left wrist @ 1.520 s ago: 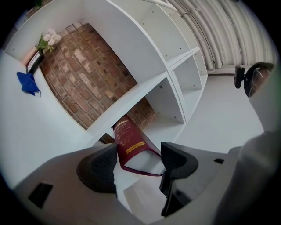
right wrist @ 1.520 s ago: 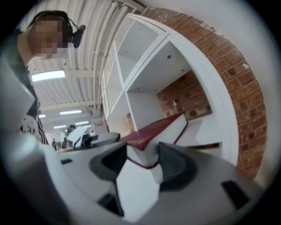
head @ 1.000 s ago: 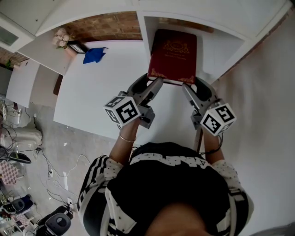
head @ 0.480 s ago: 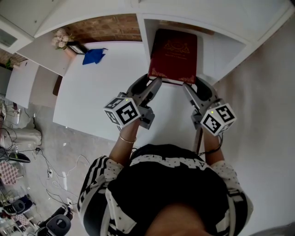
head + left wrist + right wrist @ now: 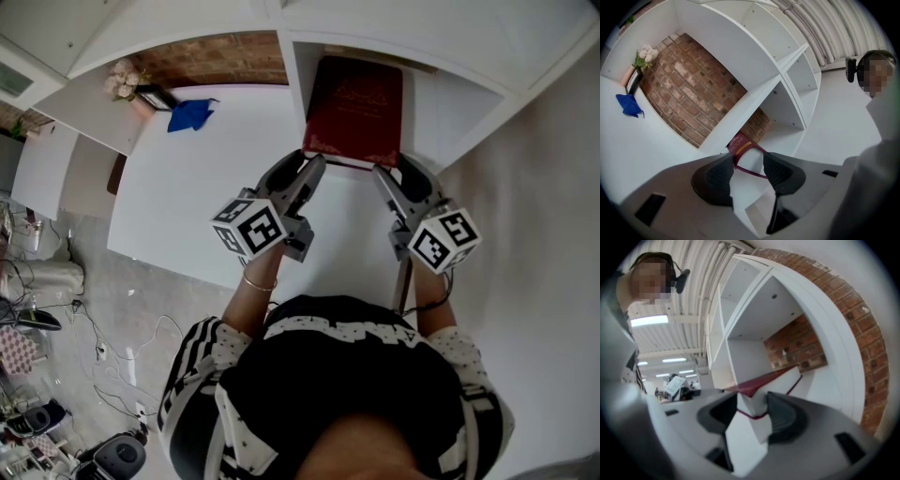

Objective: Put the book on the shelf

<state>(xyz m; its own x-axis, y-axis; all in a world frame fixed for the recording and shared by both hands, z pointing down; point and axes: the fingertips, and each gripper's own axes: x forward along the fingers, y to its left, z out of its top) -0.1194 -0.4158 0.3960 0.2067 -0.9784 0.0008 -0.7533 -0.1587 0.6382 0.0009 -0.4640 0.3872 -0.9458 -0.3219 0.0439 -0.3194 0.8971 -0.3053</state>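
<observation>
A dark red book (image 5: 354,108) with gold print lies flat, its far end inside a white shelf compartment (image 5: 441,103). My left gripper (image 5: 302,171) is at the book's near left corner. Its jaws are closing around that corner (image 5: 740,145), with a gap still showing beside the right pad (image 5: 780,171). My right gripper (image 5: 398,173) is shut on the near right corner, and the book's red cover and white page edge (image 5: 759,383) fill the space between its pads. In the gripper views, my left gripper (image 5: 747,168) and right gripper (image 5: 752,413) both face the shelf.
The white tabletop (image 5: 216,178) extends left of the shelf wall. On it at the far left lie a blue cloth (image 5: 190,113), a small picture frame (image 5: 157,96) and flowers (image 5: 125,78) against a brick wall. Cables and gear cover the floor (image 5: 56,309) at left.
The book has slid a little deeper into the compartment. The left gripper's jaws have narrowed around its corner. The right gripper keeps its hold.
</observation>
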